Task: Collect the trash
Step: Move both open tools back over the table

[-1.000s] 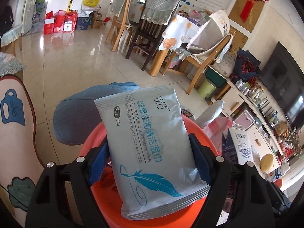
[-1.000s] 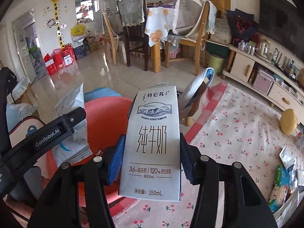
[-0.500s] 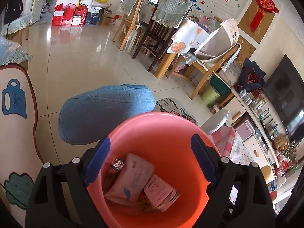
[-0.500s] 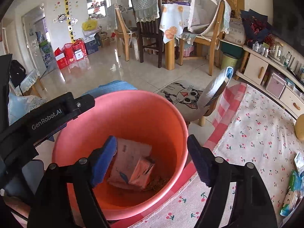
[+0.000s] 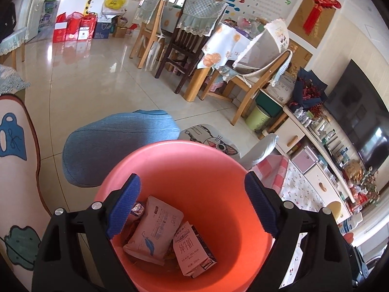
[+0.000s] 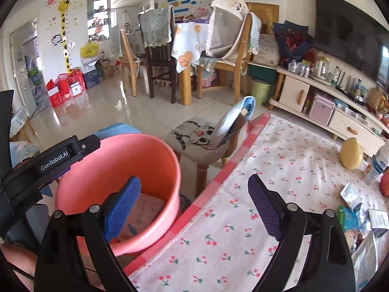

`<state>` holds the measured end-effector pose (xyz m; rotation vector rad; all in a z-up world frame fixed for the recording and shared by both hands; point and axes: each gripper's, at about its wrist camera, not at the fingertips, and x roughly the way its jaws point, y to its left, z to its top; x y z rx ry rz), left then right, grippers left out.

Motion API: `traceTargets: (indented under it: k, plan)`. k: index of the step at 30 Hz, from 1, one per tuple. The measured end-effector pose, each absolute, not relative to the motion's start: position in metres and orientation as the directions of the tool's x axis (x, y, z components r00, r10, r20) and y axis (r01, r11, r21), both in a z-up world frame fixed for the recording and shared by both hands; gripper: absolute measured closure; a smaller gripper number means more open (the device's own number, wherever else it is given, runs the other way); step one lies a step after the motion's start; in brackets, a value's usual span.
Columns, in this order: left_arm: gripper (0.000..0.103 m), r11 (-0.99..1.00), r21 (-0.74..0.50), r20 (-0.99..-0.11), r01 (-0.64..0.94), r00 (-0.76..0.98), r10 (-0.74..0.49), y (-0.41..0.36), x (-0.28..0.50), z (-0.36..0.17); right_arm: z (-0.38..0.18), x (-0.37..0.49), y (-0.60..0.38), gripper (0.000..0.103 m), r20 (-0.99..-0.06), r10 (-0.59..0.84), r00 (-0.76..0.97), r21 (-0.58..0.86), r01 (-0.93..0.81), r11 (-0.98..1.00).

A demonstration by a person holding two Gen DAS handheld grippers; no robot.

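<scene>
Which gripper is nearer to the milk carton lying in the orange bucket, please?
Left. The left gripper hangs open right above the bucket, over the milk carton. The right gripper, jaws opening and empty, points past the rim toward the cherry-print mat.

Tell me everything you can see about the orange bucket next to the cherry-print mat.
The orange bucket is round, smooth and plastic-looking, standing upright and open-topped on the floor at the checked edge of the cherry-print mat. A blue cushion and a cat-print stool sit just behind it. Inside lie a wipes packet, a milk carton leaning against it, and a small wrapper. The left gripper hangs open above its mouth, touching nothing.
</scene>
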<state>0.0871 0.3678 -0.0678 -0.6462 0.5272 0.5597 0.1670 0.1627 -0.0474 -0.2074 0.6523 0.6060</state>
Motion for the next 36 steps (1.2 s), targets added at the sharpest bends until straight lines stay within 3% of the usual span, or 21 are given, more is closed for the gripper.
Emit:
traceTargets:
  k: [17,36]
  plan:
    - [0.015,0.827,-0.234,-0.566,-0.511,0.763,0.311,0.281,0.102,-0.037,-0.029,0.158,0.039,0.014,-0.565,0.344,0.75,0.012,-0.41,0.912]
    - [0.012,0.95,-0.06,-0.56,-0.305,0.798,0.221,0.163,0.106,-0.027,-0.026,0.132,-0.099,0.013,-0.531,0.251,0.809,0.071,-0.252,0.965]
